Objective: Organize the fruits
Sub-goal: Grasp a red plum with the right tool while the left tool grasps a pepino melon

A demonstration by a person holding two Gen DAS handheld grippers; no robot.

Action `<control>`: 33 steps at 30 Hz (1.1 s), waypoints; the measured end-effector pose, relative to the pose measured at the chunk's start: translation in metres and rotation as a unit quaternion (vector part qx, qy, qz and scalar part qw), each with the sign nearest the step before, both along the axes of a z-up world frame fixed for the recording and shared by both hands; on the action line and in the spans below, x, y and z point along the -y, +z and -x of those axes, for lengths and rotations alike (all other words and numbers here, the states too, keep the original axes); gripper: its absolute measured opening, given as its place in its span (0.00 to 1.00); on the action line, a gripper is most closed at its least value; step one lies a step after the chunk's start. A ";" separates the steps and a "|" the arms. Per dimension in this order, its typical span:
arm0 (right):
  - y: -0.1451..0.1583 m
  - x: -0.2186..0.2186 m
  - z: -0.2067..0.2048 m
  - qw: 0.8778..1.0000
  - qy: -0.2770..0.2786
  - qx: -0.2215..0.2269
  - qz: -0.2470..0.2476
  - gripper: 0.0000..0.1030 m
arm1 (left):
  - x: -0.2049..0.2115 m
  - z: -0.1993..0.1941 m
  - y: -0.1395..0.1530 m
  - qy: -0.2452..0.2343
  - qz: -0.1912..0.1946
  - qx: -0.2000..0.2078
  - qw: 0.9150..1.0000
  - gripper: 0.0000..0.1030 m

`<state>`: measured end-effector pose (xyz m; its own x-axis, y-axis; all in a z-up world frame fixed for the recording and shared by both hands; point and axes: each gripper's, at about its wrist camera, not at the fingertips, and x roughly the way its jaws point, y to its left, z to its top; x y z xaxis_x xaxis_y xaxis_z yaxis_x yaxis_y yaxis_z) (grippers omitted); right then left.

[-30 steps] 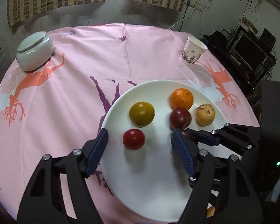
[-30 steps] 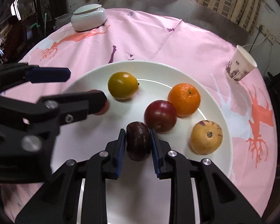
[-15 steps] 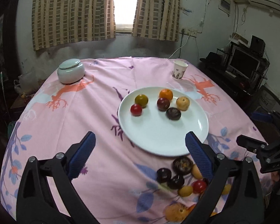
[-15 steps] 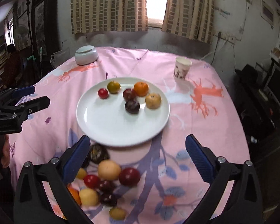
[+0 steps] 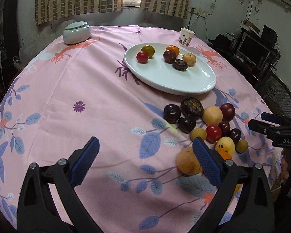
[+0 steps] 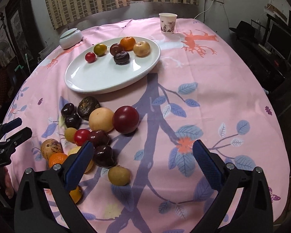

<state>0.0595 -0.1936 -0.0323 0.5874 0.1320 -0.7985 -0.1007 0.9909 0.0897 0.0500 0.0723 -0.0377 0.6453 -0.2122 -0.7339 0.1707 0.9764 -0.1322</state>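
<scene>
Both grippers pulled back from the white plate [image 6: 151, 66], jaws just sprung wide, nothing between them.
Dark fruit [image 6: 121, 57] released by right gripper [image 6: 141, 161] now sits on the plate, sixth there. Loose pile [image 5: 207, 124] remains on the table [image 5: 87, 89], just ahead-right of left gripper [image 5: 145, 161], beside the right gripper's left finger.
</scene>
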 end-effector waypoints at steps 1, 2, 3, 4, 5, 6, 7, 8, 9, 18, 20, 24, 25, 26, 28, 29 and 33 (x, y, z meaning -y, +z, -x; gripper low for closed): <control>-0.001 0.000 -0.002 1.000 -0.002 0.002 0.002 0.99 | -0.001 0.001 -0.001 0.002 0.001 -0.002 1.000 0.96; -0.003 0.001 -0.004 1.000 -0.004 0.005 0.004 0.99 | -0.002 0.001 -0.001 0.004 0.001 -0.003 1.000 0.96; -0.006 0.000 -0.005 1.000 -0.006 0.006 0.009 0.99 | -0.003 0.002 -0.002 0.005 0.002 -0.004 1.000 0.96; -0.009 -0.001 -0.008 1.000 -0.006 0.004 0.012 0.99 | -0.004 0.002 -0.002 0.006 0.002 -0.005 1.000 0.96; -0.012 -0.002 -0.010 1.000 -0.004 0.000 0.014 0.99 | -0.004 0.003 -0.002 0.006 0.000 -0.006 1.000 0.96; -0.014 -0.003 -0.013 1.000 -0.001 -0.002 0.015 0.99 | -0.004 0.003 -0.002 0.005 -0.001 -0.006 1.000 0.96; -0.015 -0.004 -0.015 1.000 0.001 -0.001 0.016 0.99 | -0.003 0.003 -0.002 0.004 -0.003 -0.005 1.000 0.96; -0.016 -0.005 -0.017 1.000 0.003 0.001 0.018 0.99 | -0.003 0.004 -0.002 0.002 -0.005 -0.004 1.000 0.96; -0.016 -0.006 -0.021 1.000 0.004 0.003 0.023 0.99 | -0.002 0.004 -0.002 0.001 -0.006 -0.003 1.000 0.96; -0.030 -0.017 -0.048 0.998 0.049 -0.027 0.010 0.66 | -0.004 0.009 -0.004 -0.001 -0.015 -0.008 1.000 0.96; -0.032 -0.019 -0.052 0.998 0.060 -0.030 -0.007 0.50 | -0.003 0.011 -0.005 -0.005 -0.016 -0.010 1.000 0.96; -0.029 -0.021 -0.052 0.996 0.065 -0.048 -0.027 0.37 | 0.002 0.015 -0.008 -0.014 -0.019 -0.020 1.000 0.96; -0.026 -0.020 -0.049 0.996 0.064 -0.050 -0.034 0.37 | 0.004 0.015 -0.008 -0.019 -0.022 -0.022 0.999 0.96; -0.023 -0.017 -0.044 0.996 0.061 -0.050 -0.044 0.37 | 0.006 0.016 -0.009 -0.024 -0.025 -0.025 0.999 0.96; -0.013 -0.012 -0.031 0.996 0.058 -0.039 -0.054 0.37 | 0.013 0.016 -0.012 -0.036 -0.033 -0.033 0.998 0.96; -0.008 -0.008 -0.023 0.997 0.055 -0.030 -0.052 0.38 | 0.016 0.015 -0.015 -0.041 -0.037 -0.039 0.998 0.96; -0.004 0.008 -0.003 0.998 0.036 -0.026 -0.049 0.38 | 0.035 0.010 -0.031 -0.074 -0.055 -0.069 0.993 0.96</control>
<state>0.0627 -0.2016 -0.0366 0.5324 0.2513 -0.8084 -0.1641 0.9674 0.1927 0.0401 0.0372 -0.0687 0.5046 -0.2100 -0.8374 0.3002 0.9521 -0.0579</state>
